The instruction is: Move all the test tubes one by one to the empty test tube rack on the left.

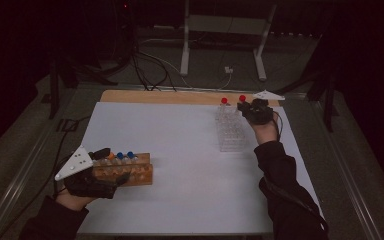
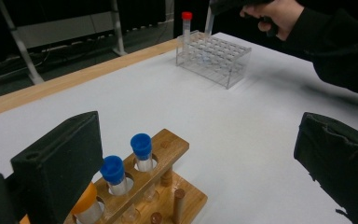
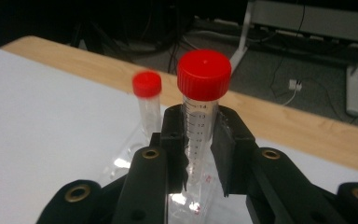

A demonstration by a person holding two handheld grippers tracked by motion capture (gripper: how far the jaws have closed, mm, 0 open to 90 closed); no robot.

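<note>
My right gripper (image 3: 200, 126) is shut on a clear graduated tube with a red cap (image 3: 204, 74), gripping it just below the cap. The tube is upright, its lower end above the clear plastic rack (image 1: 230, 132) at the far right of the table. A second red-capped tube (image 3: 147, 86) stands in that rack's far corner. My left gripper (image 2: 196, 140) is open at the near left. One jaw lies beside a wooden rack (image 2: 168, 154), the other stands well apart from it. That rack holds two blue-capped tubes (image 2: 141, 144) and an orange-capped one (image 2: 86, 198).
A white sheet (image 1: 180, 165) covers the table, with a bare wooden strip (image 1: 170, 96) along the far edge. Beyond it, white frame legs (image 1: 185, 45) and loose cables (image 1: 145, 65) lie on the dark floor. The person's right sleeve (image 1: 285, 190) reaches along the table's right side.
</note>
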